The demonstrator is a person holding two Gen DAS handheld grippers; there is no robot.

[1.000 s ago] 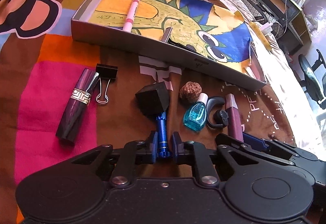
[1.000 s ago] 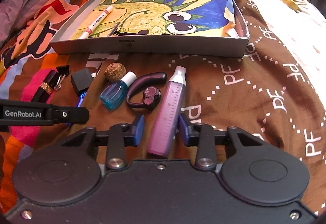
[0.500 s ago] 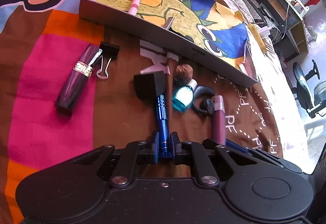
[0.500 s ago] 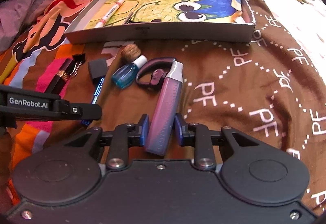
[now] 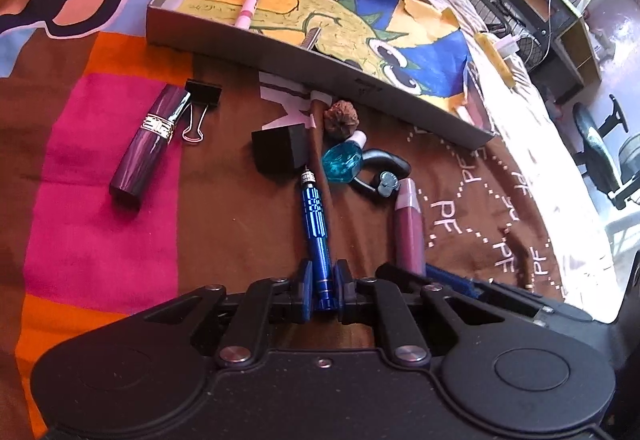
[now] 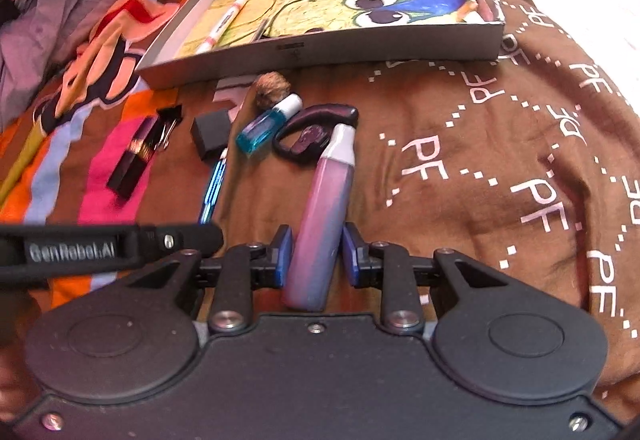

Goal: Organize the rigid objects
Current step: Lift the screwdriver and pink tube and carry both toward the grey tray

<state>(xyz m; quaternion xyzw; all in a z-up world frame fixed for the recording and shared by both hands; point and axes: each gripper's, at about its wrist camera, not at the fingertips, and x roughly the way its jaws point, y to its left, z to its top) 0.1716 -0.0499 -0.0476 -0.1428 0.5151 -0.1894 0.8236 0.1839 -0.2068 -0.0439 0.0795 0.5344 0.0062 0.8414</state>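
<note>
Left gripper (image 5: pixel 322 290) pinches blue screwdriver (image 5: pixel 318 228) by its back end, tip pointing ahead at black cube (image 5: pixel 280 151). Right gripper (image 6: pixel 316 254) has purple tube (image 6: pixel 324 215) between fingers; squeezing it, probably, though small gaps show. Tube cap points ahead toward grey box (image 6: pixel 320 53). Everything lies on bed blanket (image 6: pixel 480 159).

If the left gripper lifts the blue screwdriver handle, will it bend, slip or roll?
The blue screwdriver handle looks like rigid metal, so it probably won't bend. Its knurled bands may help grip. Being round and gripped by the left gripper near one end, it might pivot.
</note>
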